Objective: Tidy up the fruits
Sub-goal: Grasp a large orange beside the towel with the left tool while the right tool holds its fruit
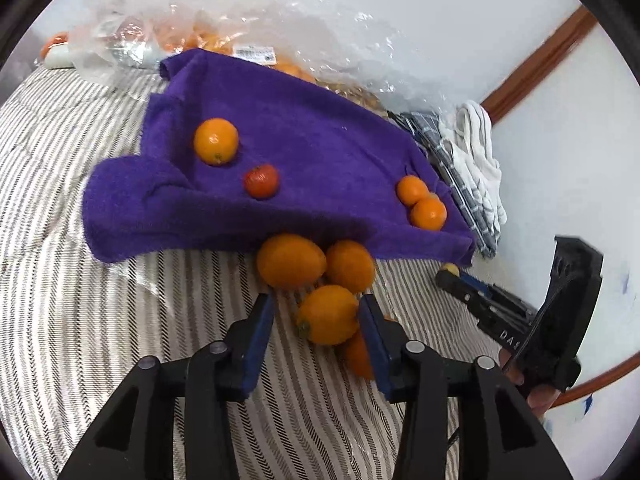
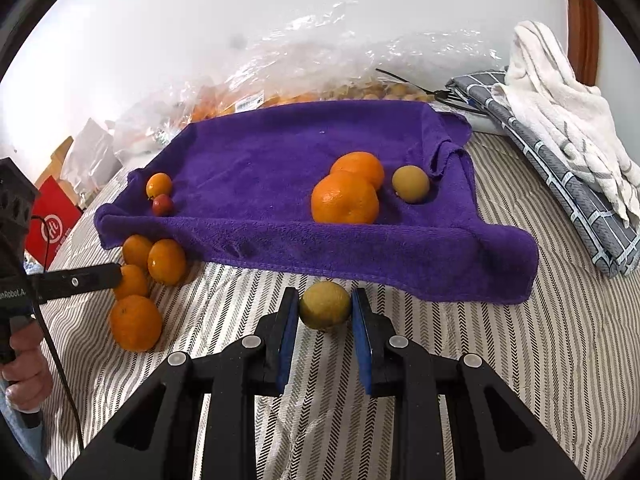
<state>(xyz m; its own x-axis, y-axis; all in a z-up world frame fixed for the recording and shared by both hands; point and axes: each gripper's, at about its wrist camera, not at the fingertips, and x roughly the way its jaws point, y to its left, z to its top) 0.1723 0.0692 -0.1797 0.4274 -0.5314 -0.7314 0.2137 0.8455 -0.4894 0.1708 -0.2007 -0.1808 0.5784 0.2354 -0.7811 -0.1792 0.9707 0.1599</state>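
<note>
My left gripper (image 1: 320, 312) stands open around an orange (image 1: 328, 314) lying on the striped cloth. Its right pad touches the fruit and a gap shows at the left pad. Two more oranges (image 1: 290, 260) lie just beyond, against the purple towel (image 1: 300, 120), and another sits under the right finger. My right gripper (image 2: 325, 300) is shut on a yellow-green fruit (image 2: 325, 305) in front of the towel (image 2: 280, 152). On the towel rest two big oranges (image 2: 346, 196), a yellow-green fruit (image 2: 411, 184), a small orange (image 2: 159, 185) and a small red fruit (image 2: 163, 205).
Clear plastic bags of fruit (image 2: 280, 80) lie behind the towel by the white wall. Folded grey checked and white cloths (image 2: 560, 128) are piled at the right. A red box (image 2: 52, 224) stands off the left edge. A hand (image 2: 24, 376) holds the left gripper's handle.
</note>
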